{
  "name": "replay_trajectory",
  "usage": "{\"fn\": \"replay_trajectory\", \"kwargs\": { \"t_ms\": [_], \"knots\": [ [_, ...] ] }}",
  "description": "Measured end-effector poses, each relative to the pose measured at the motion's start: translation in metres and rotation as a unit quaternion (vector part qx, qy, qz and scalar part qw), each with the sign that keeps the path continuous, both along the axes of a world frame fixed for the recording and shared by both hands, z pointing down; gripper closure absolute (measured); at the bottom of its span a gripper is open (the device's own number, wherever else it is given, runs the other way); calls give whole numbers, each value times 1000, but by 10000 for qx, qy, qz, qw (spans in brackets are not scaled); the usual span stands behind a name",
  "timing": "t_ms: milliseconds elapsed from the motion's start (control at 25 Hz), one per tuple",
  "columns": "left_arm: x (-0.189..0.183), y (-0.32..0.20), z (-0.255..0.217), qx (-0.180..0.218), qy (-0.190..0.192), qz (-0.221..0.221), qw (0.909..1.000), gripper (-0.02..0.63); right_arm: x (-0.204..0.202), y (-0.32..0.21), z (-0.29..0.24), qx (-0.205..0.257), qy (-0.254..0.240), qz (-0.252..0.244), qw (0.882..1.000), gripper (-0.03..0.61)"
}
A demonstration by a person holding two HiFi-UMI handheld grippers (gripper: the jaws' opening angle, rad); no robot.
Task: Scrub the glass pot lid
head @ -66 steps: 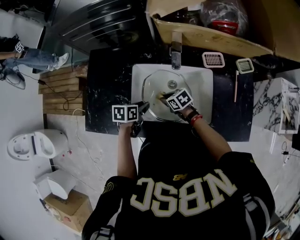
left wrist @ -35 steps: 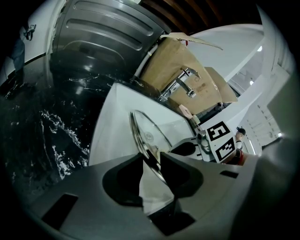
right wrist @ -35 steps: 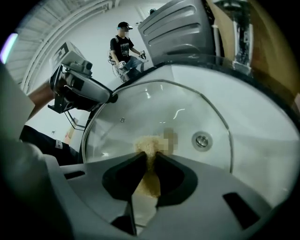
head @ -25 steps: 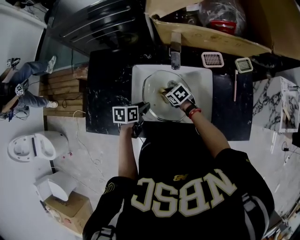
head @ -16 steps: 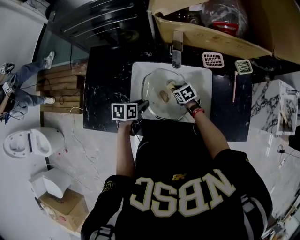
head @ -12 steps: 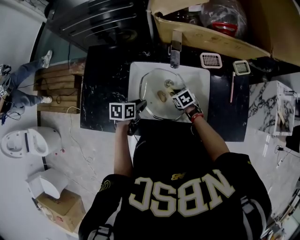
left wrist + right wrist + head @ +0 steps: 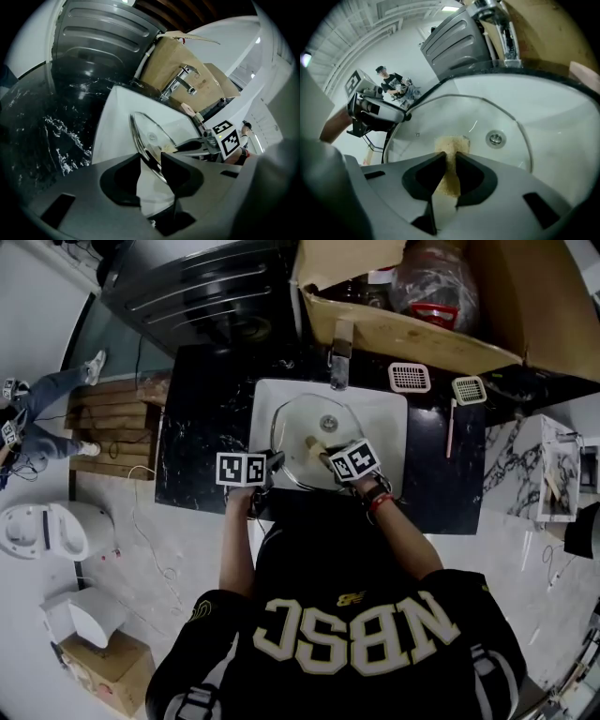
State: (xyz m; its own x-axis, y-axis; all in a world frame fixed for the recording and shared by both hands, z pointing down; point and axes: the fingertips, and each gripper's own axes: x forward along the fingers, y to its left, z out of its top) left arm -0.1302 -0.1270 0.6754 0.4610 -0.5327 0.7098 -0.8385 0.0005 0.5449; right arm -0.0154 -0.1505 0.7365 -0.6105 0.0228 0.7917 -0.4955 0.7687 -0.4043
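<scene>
In the head view, my left claw holds the lid tilted in the sink, and my right claw puts the sponge on the glass. I see nothing else in the sink. The box behind the tap holds a bag and something red. In the left gripper view, my jaws pinch the lid's metal rim and have just eased open a touch, so I judge I should firm that grip before pressing harder. In the right gripper view, my jaws squeeze the sponge, its tip flat on the glass. The drain shows through beside it. I'd scrub in overlapping strokes out to the rim.
</scene>
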Motion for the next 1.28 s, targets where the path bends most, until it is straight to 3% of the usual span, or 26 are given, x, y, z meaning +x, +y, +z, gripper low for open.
{"fn": "replay_trajectory", "kwargs": {
  "t_ms": [120,240,520,640,920,1080,1280],
  "knots": [
    [-9,3,3,-57,-595,63,9982,462,1,-20,-30,493,-252,397,9977,499],
    [-23,3,-9,216,-1163,141,9929,453,8,-42,-63,905,-623,753,9911,499],
    [-13,-39,-86,1554,-1012,-47,9827,453,34,-79,-148,1729,-1315,1501,9645,494],
    [9,-61,-128,2250,-929,-39,9699,457,47,-90,-187,2124,-1503,1808,9485,491],
    [46,-91,-225,3588,-878,-262,9289,518,79,-101,-256,3044,-1875,2326,9045,489],
    [56,-92,-262,4105,-981,-473,9053,566,99,-98,-296,3564,-2063,2559,8746,490],
    [68,-87,-280,4312,-1079,-589,8939,598,116,-89,-332,4130,-2053,2651,8467,494]
  ]
}}
